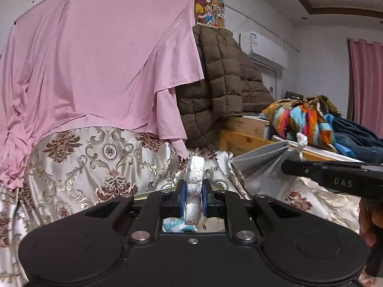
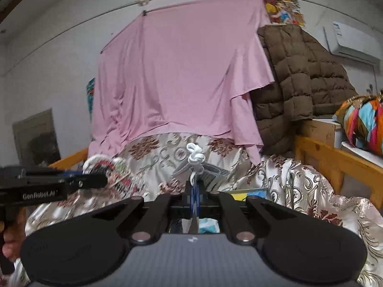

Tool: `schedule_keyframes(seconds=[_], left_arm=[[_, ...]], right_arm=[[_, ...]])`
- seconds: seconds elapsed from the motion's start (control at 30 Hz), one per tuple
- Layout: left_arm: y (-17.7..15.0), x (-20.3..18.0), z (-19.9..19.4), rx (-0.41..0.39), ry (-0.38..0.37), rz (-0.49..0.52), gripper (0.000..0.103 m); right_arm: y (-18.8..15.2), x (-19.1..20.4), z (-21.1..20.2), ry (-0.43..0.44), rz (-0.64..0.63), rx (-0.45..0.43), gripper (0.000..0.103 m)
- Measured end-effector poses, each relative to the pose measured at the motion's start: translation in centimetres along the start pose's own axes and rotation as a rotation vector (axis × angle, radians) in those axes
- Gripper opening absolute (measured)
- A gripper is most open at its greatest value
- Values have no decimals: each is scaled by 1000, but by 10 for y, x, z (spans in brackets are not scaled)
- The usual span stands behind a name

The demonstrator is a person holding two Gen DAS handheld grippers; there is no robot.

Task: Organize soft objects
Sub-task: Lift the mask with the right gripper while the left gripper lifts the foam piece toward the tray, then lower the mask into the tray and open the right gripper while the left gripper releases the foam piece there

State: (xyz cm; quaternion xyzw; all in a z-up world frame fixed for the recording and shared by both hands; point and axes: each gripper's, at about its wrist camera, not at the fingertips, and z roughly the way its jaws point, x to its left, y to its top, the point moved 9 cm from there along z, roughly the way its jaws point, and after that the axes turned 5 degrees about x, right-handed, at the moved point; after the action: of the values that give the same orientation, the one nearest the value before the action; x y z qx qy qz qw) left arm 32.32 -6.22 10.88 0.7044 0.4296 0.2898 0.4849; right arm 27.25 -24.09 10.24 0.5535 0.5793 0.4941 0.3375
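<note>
White walls, wooden bedframe

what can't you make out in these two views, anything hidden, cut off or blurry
- Left wrist view: the grey cloth runs behind the right tongs; its far end is hidden.
- Left wrist view: the silvery strip in the left tongs drops behind the housing, lower end unseen.
- Right wrist view: the white knotted cord is blurred where it enters the tongs.
- Both views: what the pink sheet covers is hidden.
</note>
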Motion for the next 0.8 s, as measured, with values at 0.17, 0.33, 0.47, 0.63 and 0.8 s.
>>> schedule_keyframes(seconds=[0.17,0.33,0.47,0.63,0.8], left_arm=[[2,0,65,2,-16,14,14],[-7,6,135,25,-27,-27,14],[-14,4,183,46,-32,-29,14],[-19,0,236,108,-50,-50,14],[-19,-2,283,193,-65,-76,14]], right_arm=[[6,-47,40,-97,56,-125,2],[-1,-98,84,-137,185,-163,2],[-18,-129,120,-149,201,-153,2],[-42,-145,169,-125,181,-26,2],[-51,-151,207,-113,163,88,2]])
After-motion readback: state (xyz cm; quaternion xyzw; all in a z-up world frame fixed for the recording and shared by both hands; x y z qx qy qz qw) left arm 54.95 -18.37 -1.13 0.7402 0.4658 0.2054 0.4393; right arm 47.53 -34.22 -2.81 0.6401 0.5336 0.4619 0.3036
